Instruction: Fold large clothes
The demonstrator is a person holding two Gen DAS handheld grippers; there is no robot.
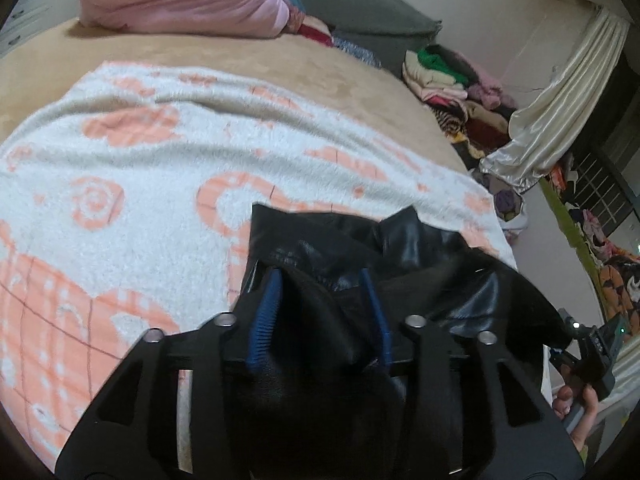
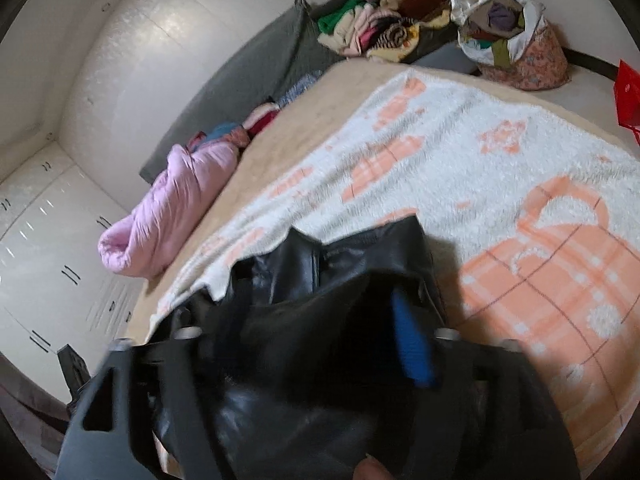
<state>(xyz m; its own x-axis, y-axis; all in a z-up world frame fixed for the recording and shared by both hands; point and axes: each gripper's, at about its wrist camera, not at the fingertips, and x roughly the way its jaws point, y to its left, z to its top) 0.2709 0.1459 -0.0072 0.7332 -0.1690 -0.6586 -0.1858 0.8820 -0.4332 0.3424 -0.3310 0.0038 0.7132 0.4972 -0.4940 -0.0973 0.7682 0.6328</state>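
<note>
black jacket [image 1: 360,256], white-peach – maybe checked – blanket [image 1: 160,152]

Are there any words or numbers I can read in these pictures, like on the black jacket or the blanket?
No, there is nothing to read in either view.
The black jacket shows no label or brand.
The white and orange blanket has only drawn shapes, no letters.
The red thing at the edge of the right wrist view has a small mark too tiny to read.
</note>
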